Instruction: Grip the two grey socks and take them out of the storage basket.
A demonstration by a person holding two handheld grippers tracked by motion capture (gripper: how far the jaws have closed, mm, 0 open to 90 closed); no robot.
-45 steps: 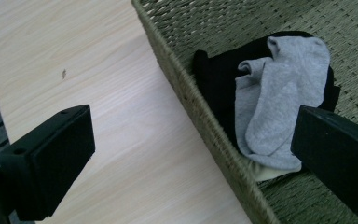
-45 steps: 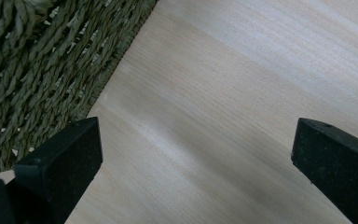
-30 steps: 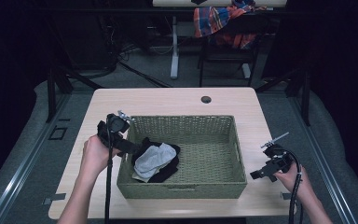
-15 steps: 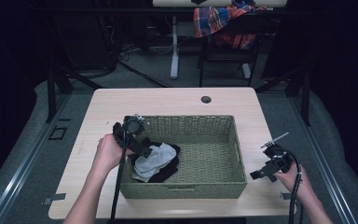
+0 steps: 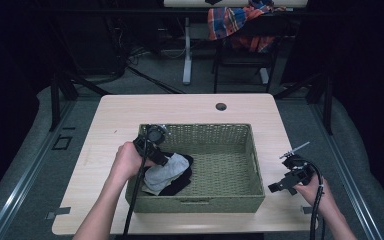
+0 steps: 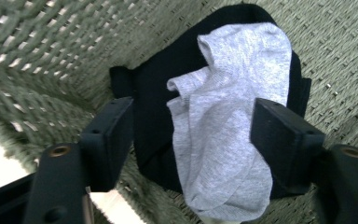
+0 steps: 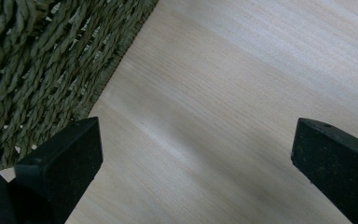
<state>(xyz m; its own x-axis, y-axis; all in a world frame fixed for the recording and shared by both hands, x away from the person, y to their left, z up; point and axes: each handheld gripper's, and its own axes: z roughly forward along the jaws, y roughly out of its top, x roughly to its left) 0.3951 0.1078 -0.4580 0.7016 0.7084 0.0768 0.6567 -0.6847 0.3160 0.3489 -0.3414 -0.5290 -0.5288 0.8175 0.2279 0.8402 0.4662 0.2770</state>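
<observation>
Across the middle of the high view: table (image 5: 130, 107), pale wood, rounded corners, with a small dark round hole near its far edge.

Centre of the high view: basket (image 5: 220, 134), green woven, rectangular, standing on the table; its right half bare. In the right gripper view its wall (image 7: 37, 60) fills the upper left, with bare wood beside it.

Lower left part of the basket: black cloth (image 5: 177, 184), crumpled, lying on the woven floor against the near-left corner. In the left gripper view it (image 6: 154, 93) spreads across the centre.

On top of the black cloth: grey sock (image 5: 162, 172), light, folded over on itself. In the left gripper view it (image 6: 233, 130) runs from upper centre to the lower edge.

Left rim of the basket: left gripper (image 5: 161, 157), held in a hand, reaching down into the basket. Jaws have just been closing and stand about half apart; the grey sock lies between them (image 6: 191, 135), pads not yet pressing on it.

Lower right of the high view: right gripper (image 5: 276, 187), held in a hand, low over bare table just beside the basket's right wall. Jaws wide apart (image 7: 191, 163), holding nothing.
</observation>
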